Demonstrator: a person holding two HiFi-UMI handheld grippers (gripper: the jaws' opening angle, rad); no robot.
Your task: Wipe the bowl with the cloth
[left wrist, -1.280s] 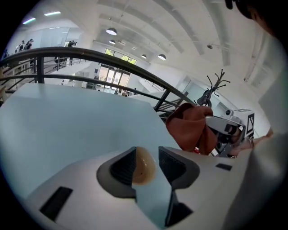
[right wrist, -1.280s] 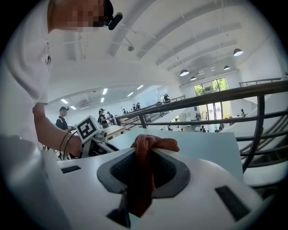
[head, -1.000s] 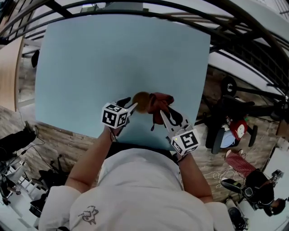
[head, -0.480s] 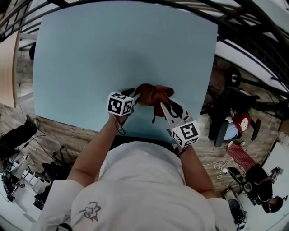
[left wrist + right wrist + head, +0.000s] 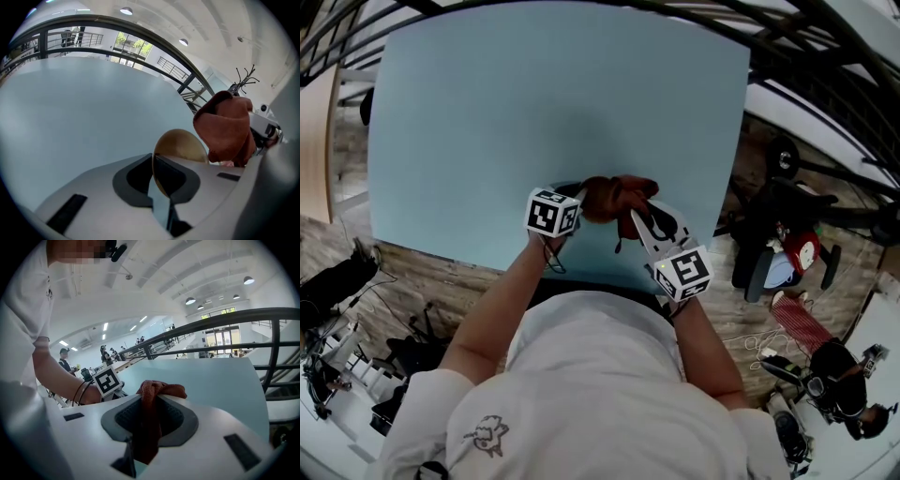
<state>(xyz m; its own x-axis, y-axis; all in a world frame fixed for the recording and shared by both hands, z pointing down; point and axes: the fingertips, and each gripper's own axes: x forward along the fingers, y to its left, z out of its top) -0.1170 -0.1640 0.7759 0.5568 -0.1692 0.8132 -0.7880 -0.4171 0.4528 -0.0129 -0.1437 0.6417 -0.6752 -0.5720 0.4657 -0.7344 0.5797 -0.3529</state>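
Rust-red cloth (image 5: 617,195) hangs bunched in the right gripper's (image 5: 639,223) clamped jaws, just right of the tan bowl (image 5: 180,145). The left gripper's (image 5: 154,161) jaws have just closed on the bowl's rim, over a pale blue table (image 5: 534,112).

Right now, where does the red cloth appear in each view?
Head view: cloth near centre, over the near edge of the pale blue table.
Left gripper view: cloth right of centre, beside the bowl.
Right gripper view: cloth at centre, pinched between the jaws.
Shared landmark: the pale blue table.
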